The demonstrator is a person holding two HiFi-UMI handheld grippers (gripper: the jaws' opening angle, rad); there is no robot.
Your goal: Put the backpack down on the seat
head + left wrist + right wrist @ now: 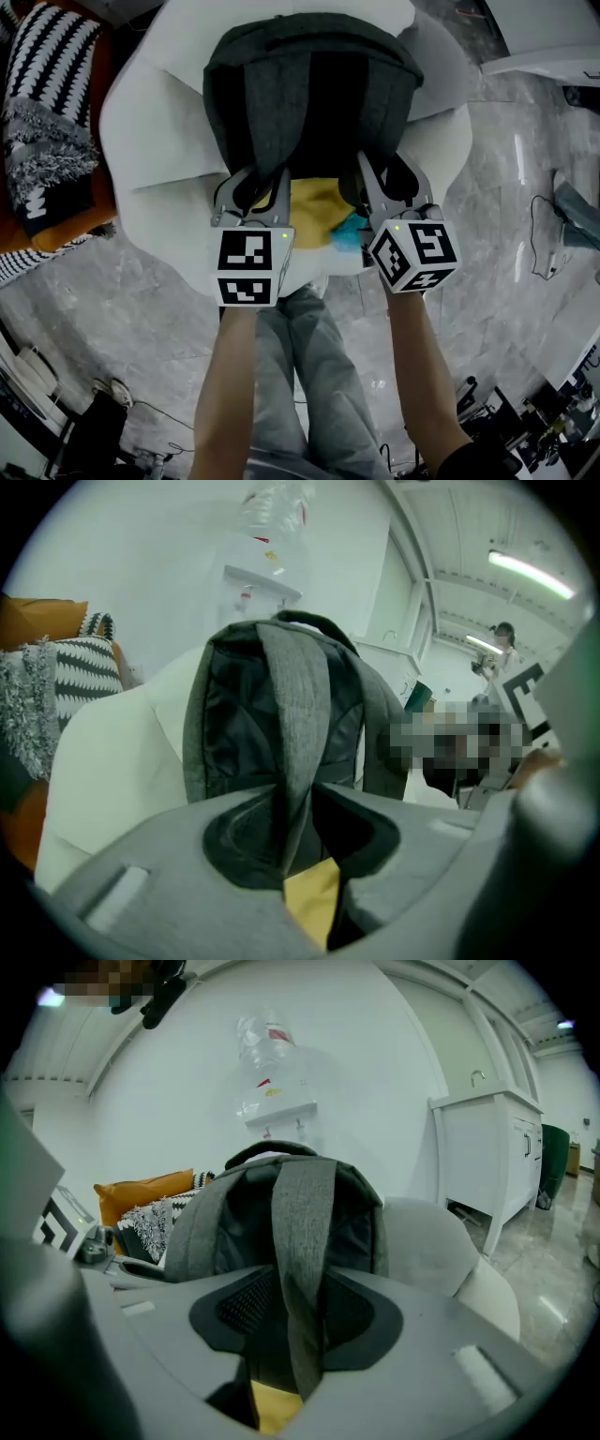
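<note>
head view: backpack (309,94) covers seat (150,131) centre; yellow item (316,202) mostly hidden.

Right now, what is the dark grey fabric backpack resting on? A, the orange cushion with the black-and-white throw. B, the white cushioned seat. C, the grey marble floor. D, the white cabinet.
B: in the head view the dark grey fabric backpack rests on the white cushioned seat, whose white padding shows on both sides of it.
</note>
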